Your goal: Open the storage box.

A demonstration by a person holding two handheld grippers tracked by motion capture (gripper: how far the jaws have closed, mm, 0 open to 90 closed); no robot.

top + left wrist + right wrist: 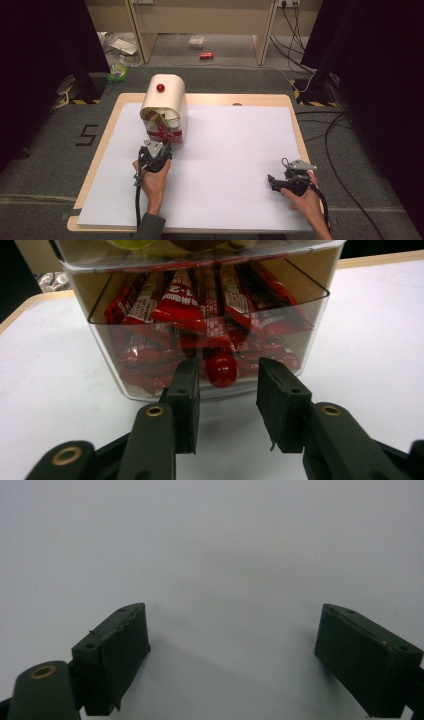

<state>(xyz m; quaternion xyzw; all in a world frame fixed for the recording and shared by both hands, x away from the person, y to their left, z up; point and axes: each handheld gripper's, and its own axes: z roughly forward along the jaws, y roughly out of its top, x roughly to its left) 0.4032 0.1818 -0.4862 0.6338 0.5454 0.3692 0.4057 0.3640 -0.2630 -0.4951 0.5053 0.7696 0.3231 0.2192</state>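
**Left tool lined up on the drawer knob**

A cream, round-topped storage box (165, 107) with clear plastic drawers stands at the back left of the white-covered table (235, 150). Its lowest clear drawer (210, 325) is packed with red sachets (200, 310), and a small red round knob (221, 369) sits on its front. The left tool (225, 390) has its jaws apart, one on each side of the knob and not yet gripping it. The right tool (230, 655) rests well apart, near the table's right edge, jaws wide apart over bare white surface.

The likely risk is that the jaws close short of the glossy knob and slip off. With nothing steadying the box, a pull could also drag the whole light box forward rather than slide the drawer out, or tip it.
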